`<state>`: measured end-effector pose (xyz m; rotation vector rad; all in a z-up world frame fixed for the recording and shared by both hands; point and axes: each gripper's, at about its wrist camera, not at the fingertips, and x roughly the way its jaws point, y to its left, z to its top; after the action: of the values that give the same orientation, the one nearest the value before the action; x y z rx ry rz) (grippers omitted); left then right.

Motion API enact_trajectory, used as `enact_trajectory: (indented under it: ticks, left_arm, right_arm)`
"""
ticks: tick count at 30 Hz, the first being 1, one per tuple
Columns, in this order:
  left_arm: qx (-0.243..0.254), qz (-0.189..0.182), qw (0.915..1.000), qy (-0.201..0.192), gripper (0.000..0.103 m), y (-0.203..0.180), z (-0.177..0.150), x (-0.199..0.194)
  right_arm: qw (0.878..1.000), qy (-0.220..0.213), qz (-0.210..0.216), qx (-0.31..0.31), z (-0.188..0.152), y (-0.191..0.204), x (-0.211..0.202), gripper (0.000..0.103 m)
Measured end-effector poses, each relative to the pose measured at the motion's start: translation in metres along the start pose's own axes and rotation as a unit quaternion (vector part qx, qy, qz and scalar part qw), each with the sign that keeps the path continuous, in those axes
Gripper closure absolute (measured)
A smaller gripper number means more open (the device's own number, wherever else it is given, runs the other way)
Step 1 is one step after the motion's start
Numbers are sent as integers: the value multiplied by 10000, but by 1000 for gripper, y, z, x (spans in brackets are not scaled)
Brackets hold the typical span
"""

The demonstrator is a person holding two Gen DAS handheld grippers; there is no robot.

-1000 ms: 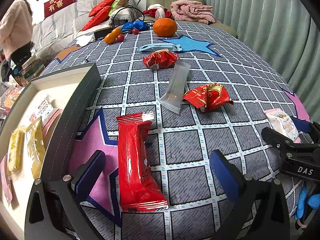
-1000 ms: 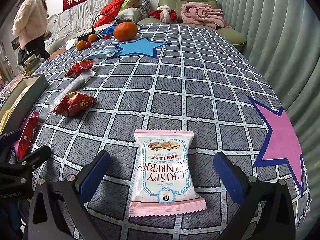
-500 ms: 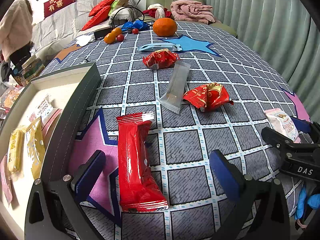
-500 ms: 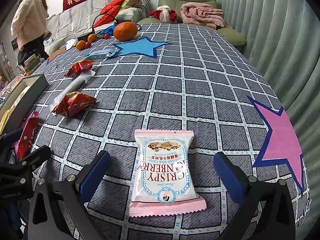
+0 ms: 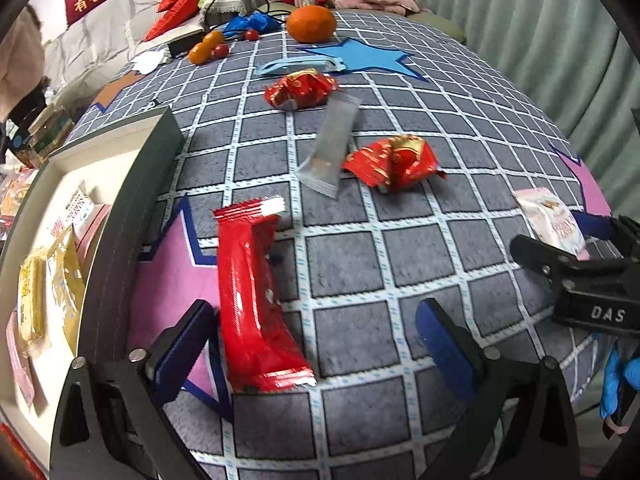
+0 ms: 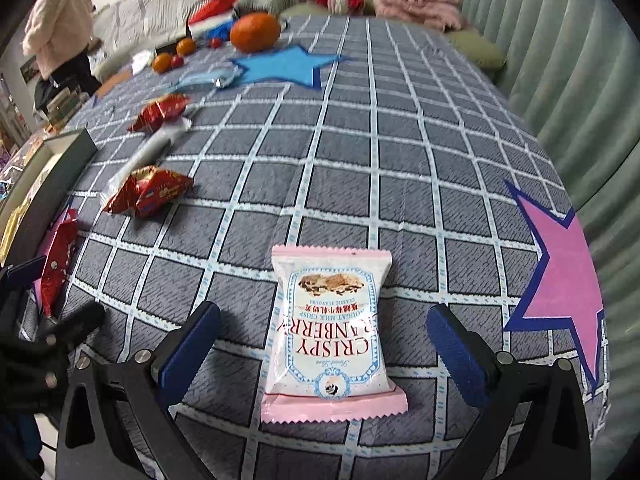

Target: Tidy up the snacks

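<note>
1. Pickup is the step in hand: the left gripper (image 5: 316, 344) straddles the near end of the long red snack pack (image 5: 250, 292), and the right gripper (image 6: 322, 344) straddles the pink Crispy Cranberry packet (image 6: 330, 330).
2. Left jaws have just been closing a little but stand wide; the left pad is close beside the pack's edge, the right pad well apart, so nothing is gripped.
3. Right jaws gape wide too, the packet lying flat between them, untouched on either side.
4. Next, by the look of it, each gripper must sink to the cloth and pinch its wrapper, then carry it to the dark-walled box (image 5: 132, 216) at the left, which already holds yellow packets.
5. The surface is a grey checked cloth (image 6: 400, 152) with blue and pink stars; two crumpled red wrappers, a clear sachet and an orange (image 5: 311, 23) lie farther off.
6. Beyond are a green sofa, pale curtains on the right, and a person standing far left.
</note>
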<state>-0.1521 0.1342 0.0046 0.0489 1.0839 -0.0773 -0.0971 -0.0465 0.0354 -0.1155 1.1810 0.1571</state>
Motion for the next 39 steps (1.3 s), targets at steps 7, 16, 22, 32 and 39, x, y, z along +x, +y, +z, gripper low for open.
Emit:
enact_trajectory:
  ticks: [7,16,22,32,39]
  left_arm:
    - [153,-357,9992,-41,62,-3,2,-10]
    - [14,-676,9975,-222,64,14,-5,-34]
    - [-99,-697,9963,-488,64,29,1,-56]
    - [-610,-502,9936,-804,64,91,6,-83]
    - [-1329,-28,9871,-892,64,164,1,-87]
  right_arm:
    - [9999,-21,135,-68,0,6,-13,61]
    - [9967,2,785,180,-5,11,-22,62]
    - [9946,-122,1034,23,10,37,-35,62]
    - [9888,-174,1395,-497,45,98,-48,62]
    - [9794,-137,1718,-1056,77,172,-44,62]
